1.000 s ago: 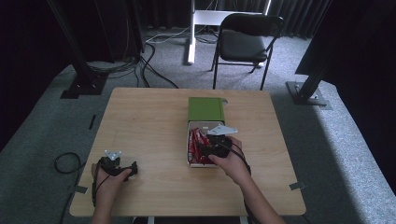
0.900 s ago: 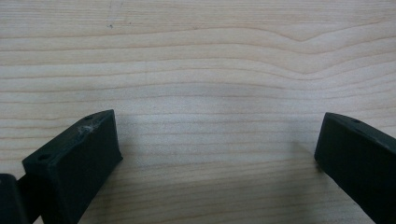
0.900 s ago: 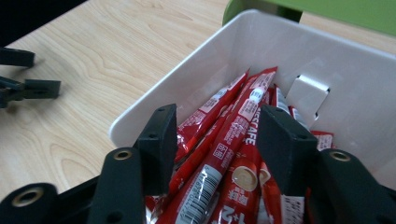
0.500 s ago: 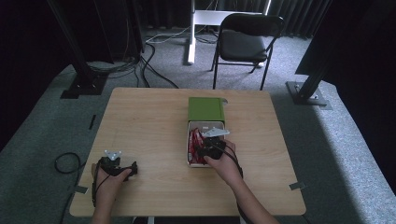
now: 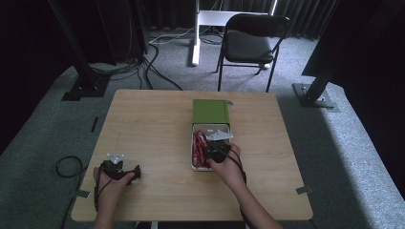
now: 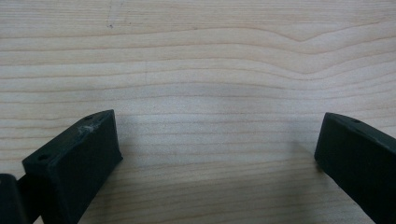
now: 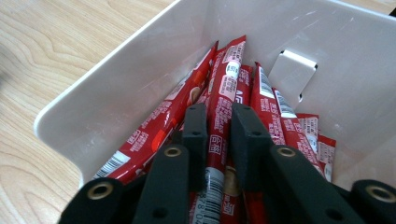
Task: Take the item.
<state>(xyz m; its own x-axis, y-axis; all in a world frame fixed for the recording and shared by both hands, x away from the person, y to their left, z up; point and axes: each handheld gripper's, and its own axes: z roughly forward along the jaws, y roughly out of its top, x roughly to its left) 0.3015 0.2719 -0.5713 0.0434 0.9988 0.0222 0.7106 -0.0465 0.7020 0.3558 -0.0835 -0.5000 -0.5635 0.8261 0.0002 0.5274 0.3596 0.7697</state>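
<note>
A white open box (image 5: 193,153) holds several red stick packets (image 5: 199,148); its green lid (image 5: 210,111) lies just beyond it. My right gripper (image 5: 213,152) reaches down into the box. In the right gripper view its jaws have just been closing, and my right gripper (image 7: 218,116) now grips one red stick packet (image 7: 227,77) from both sides, above the other packets (image 7: 154,126). My left gripper (image 5: 137,172) rests on the table (image 5: 153,124) near its front left, open, and in the left gripper view my left gripper (image 6: 219,135) has bare wood between its jaws.
The box wall (image 7: 121,84) curves close around the right jaws on the left and far sides. A black folding chair (image 5: 250,45) and a white stand (image 5: 197,33) are beyond the table's far edge. Black frame posts (image 5: 81,62) stand on the grey carpet.
The right gripper has shifted slightly left and nearer within the box, lower among the packets. The left hand and gripper have stayed put.
</note>
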